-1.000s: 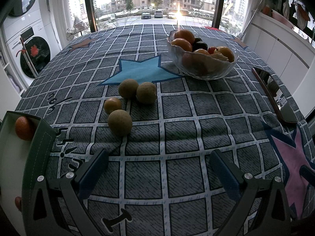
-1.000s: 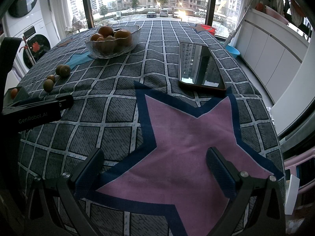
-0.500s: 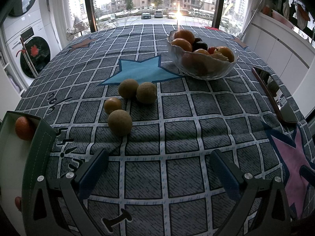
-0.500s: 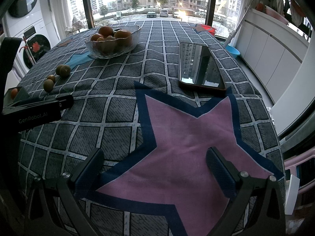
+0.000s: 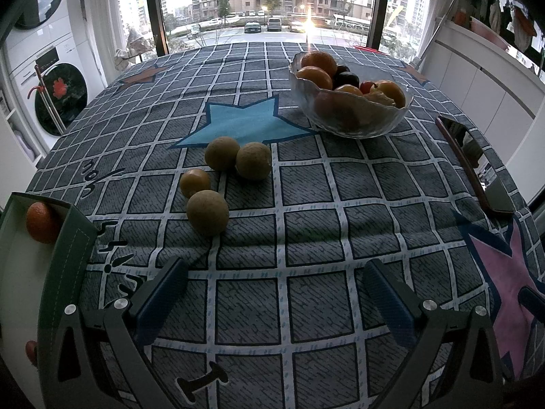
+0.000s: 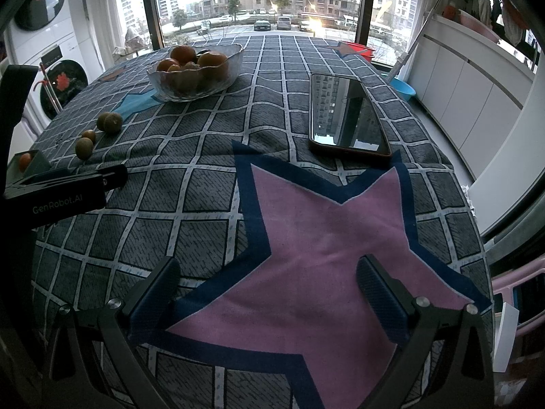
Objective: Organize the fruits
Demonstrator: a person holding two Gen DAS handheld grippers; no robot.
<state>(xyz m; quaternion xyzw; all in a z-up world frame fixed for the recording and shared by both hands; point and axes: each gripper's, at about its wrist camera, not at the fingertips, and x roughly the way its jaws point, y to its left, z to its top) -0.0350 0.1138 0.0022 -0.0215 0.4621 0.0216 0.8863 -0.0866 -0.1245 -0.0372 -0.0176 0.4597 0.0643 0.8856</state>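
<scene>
Several round brownish-green fruits lie loose on the checked tablecloth, the nearest fruit (image 5: 207, 212) just ahead and left of my left gripper (image 5: 276, 293), which is open and empty. Behind it sit a small yellow-brown fruit (image 5: 195, 182) and two more (image 5: 253, 160). A glass bowl (image 5: 354, 121) of oranges and dark fruit stands far right. A green box (image 5: 73, 238) at the left holds an orange fruit (image 5: 41, 222). My right gripper (image 6: 267, 289) is open over the pink star, far from the bowl (image 6: 194, 83) and loose fruits (image 6: 109, 122).
A phone (image 6: 345, 116) lies face up on the cloth to the right, also visible edge-on as the phone (image 5: 470, 163). The left gripper's body (image 6: 61, 192) shows at the right view's left edge. The table edge drops off at the right; windows and a washing machine (image 5: 51, 99) lie beyond.
</scene>
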